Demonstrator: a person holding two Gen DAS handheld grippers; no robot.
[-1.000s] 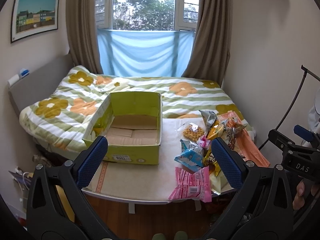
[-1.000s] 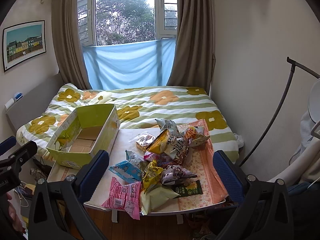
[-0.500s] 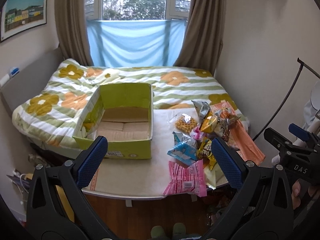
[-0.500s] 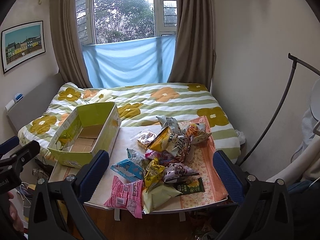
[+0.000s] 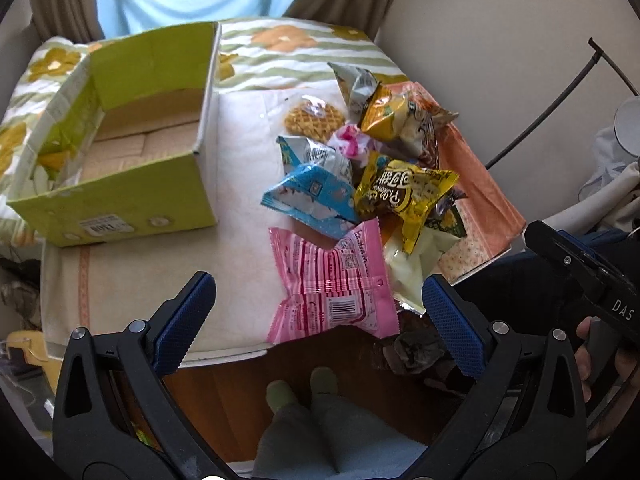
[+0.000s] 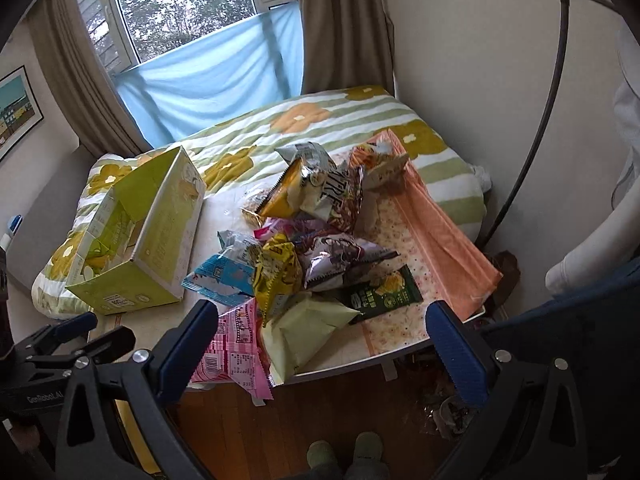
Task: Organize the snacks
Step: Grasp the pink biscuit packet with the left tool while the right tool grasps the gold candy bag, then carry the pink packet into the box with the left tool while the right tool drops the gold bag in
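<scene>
A green cardboard box (image 5: pixel 132 196) stands open and empty on the left of a small white table (image 5: pixel 132 292); it also shows in the right wrist view (image 6: pixel 160 248). A heap of snack bags lies to its right: a pink bag (image 5: pixel 332 284) nearest the front edge, a blue bag (image 5: pixel 312 196), a yellow bag (image 5: pixel 400 192), a waffle pack (image 5: pixel 314 120). My left gripper (image 5: pixel 318 328) is open and empty, above the table's front edge by the pink bag. My right gripper (image 6: pixel 320 344) is open and empty, over the front of the heap near a pale green bag (image 6: pixel 304 332).
A bed with a flowered quilt (image 6: pixel 304 120) lies behind the table. An orange cloth (image 6: pixel 440 248) hangs off the table's right side. A black curved stand (image 6: pixel 536 140) rises at the right. Wooden floor and the person's feet (image 5: pixel 304 392) are below.
Both grippers have moved forward and tilted down toward the table; the snacks and box now look much closer. Both stay open and empty.
</scene>
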